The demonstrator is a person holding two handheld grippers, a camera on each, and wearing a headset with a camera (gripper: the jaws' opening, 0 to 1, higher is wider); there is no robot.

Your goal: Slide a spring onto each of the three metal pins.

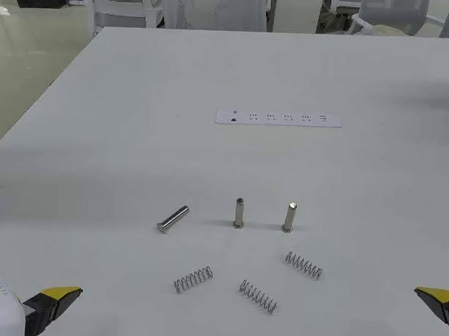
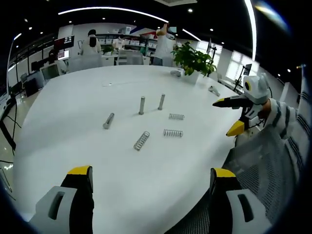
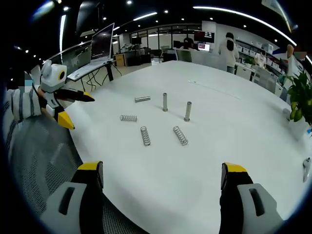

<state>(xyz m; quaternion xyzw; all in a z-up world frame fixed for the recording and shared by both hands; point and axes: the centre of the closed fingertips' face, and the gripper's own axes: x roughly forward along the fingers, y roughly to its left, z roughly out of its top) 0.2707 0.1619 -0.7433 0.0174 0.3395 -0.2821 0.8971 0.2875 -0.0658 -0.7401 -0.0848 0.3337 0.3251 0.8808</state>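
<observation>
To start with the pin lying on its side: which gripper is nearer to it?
Left. In the head view the left gripper sits below-left of the lying pin; the right gripper is far off at the lower right edge.

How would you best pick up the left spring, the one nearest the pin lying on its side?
Take the left spring near one end, from straight above, jaws closing across its width. It lies flat and slanted on the table, so only top and sides are free, and holding one end leaves the other open for a pin.
</observation>
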